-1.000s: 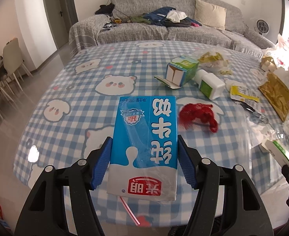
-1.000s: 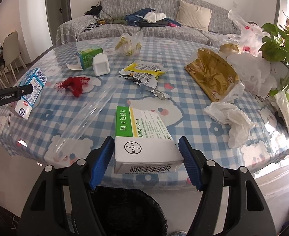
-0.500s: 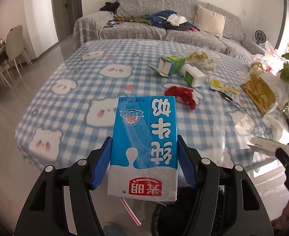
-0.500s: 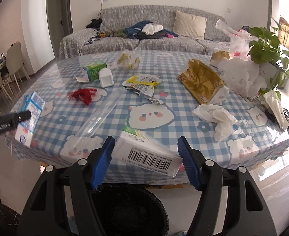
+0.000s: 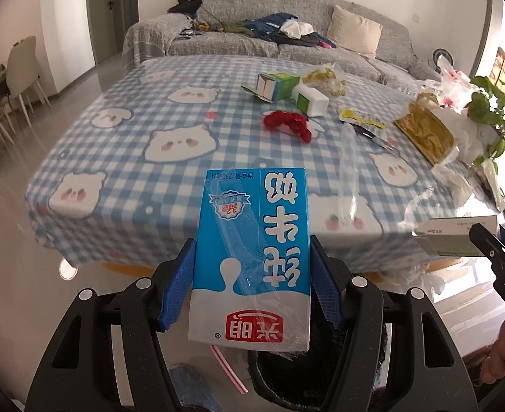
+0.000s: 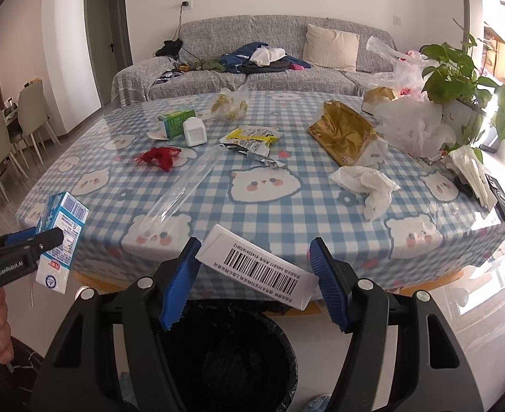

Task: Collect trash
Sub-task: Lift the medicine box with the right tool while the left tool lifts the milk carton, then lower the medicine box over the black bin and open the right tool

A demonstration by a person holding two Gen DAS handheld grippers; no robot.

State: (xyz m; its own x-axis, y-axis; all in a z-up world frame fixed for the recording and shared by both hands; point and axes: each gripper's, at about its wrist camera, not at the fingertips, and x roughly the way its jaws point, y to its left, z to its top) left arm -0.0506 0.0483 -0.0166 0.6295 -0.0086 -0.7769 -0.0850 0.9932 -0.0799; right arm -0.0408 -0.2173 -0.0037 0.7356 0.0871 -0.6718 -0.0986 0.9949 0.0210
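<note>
Blue and white milk carton (image 5: pixel 252 257) with a red label. White box (image 6: pixel 257 267) with a black barcode. Blue-and-white checked cloth with white bear faces on the surface (image 6: pixel 286 213). Red netting (image 6: pixel 158 158) at the left, yellow packet (image 6: pixel 252 135) farther off, gold bag (image 6: pixel 343 135) at the right. Black bin (image 6: pixel 228 357) nearest. Blue fingers (image 6: pixel 180 281). Grey sofa (image 6: pixel 252 55) at the far wall.

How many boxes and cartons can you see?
4: a blue milk carton in the left gripper, a white barcoded box in the right gripper, and a green carton beside a white box on the table. Others may be hidden.
</note>
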